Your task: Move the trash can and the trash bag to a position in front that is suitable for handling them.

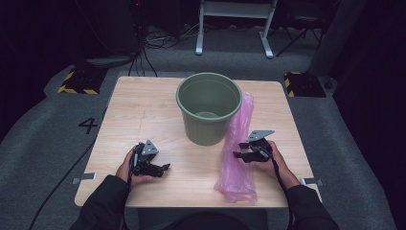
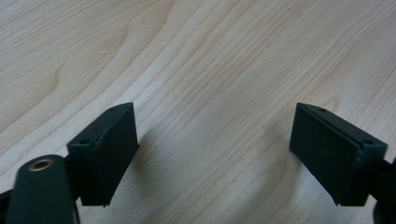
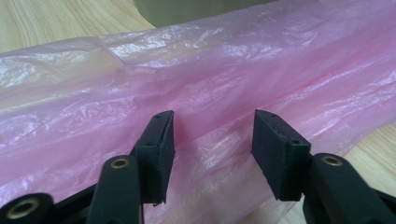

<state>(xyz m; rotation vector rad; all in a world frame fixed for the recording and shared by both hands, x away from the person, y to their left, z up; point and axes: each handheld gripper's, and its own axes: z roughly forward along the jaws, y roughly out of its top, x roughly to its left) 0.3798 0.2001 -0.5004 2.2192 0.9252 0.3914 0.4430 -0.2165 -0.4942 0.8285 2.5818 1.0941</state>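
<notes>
From the high view, a green bin [image 1: 208,106] stands upright and empty near the middle of the wooden table [image 1: 143,110], and a long pink plastic bag [image 1: 238,148] lies flat along its 4 o'clock side, running from the bin's rim level down toward the near edge; it lies ready, it seems, to be picked up and fitted as a liner. The right gripper [image 1: 241,155] sits at the bag's 3 o'clock edge, pointing toward 9 o'clock at the film, while the left gripper [image 1: 163,167] rests low at the bin's 7 o'clock, well apart from both, probably waiting its turn to help spread the bag. In the left gripper view, the two black jaws stand spread wide over bare wood grain with nothing between them. In the right gripper view, the jaws are half apart with the crinkled pink film [image 3: 196,93] lying across and between them; the pads [image 3: 161,140] do not yet pinch it, so the grip looks about to be taken on a fold. The bin's dark wall [image 3: 187,9] shows at 12 o'clock beyond the bag.
</notes>
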